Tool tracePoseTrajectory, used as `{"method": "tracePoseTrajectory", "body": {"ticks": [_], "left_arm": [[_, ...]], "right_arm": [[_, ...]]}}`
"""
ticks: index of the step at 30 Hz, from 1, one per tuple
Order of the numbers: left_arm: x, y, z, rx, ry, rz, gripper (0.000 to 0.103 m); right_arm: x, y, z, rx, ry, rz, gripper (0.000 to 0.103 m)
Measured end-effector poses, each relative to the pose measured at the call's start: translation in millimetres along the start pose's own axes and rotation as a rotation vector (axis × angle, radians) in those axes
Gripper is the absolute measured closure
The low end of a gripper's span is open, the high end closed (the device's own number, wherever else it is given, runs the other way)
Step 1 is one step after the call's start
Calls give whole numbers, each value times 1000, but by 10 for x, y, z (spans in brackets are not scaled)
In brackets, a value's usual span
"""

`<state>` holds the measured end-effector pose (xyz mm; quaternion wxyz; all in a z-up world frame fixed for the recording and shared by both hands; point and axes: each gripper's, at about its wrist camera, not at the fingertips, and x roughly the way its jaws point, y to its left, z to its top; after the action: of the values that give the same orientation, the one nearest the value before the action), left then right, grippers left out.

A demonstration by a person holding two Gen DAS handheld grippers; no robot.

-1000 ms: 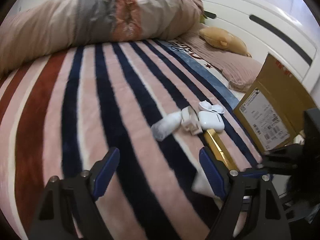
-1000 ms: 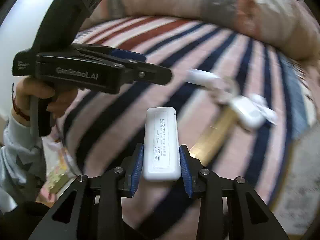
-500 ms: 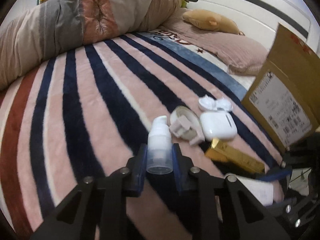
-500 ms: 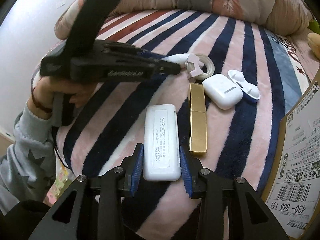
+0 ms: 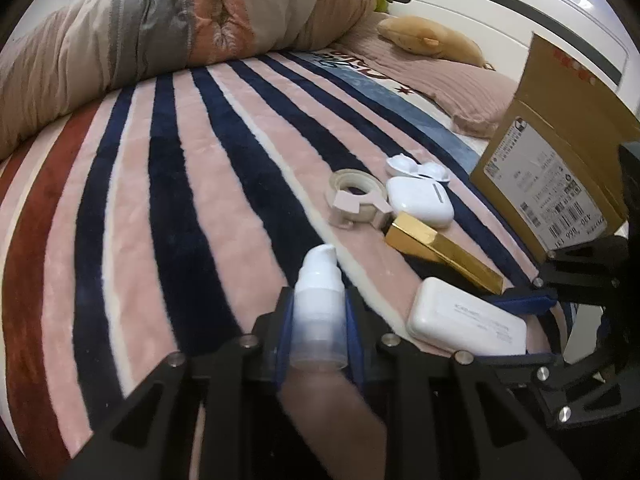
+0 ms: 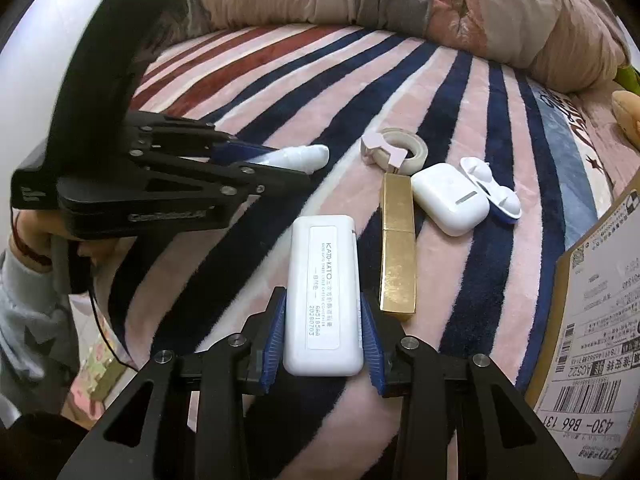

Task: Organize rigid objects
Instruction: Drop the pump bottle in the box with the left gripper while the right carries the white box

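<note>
Left wrist view had the left gripper clamped on the small pump bottle, blue pads pressing its clear lower body, nozzle pointing forward over the striped blanket; it looked light, smooth plastic, round and so likely to slip or roll, best pinched low on the straight barrel, not the tapered cap; right wrist view showed the right gripper closed on the white case across its long flat sides, a stiff, light slab that should hold squarely; the case sat low over the blanket, just beside the gold bar; the tape roll and earbud case lay beyond, near the cardboard box.
</note>
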<state>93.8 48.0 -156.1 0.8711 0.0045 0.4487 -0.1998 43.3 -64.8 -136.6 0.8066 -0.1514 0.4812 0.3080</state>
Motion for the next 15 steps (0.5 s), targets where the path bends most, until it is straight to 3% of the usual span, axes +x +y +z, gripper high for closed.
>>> {"method": "tracePoseTrajectory", "body": {"ticks": [7, 10, 15], "left_arm": [[-514, -84, -43, -11, -41, 55, 82], [-918, -261, 23, 8, -101, 84, 82], [-1543, -770, 225, 67, -227, 63, 82]], "right_arm": [[-468, 127, 17, -21, -114, 15, 72], [-849, 168, 34, -31, -204, 29, 72], [-1551, 80, -57, -34, -381, 33, 72]]}}
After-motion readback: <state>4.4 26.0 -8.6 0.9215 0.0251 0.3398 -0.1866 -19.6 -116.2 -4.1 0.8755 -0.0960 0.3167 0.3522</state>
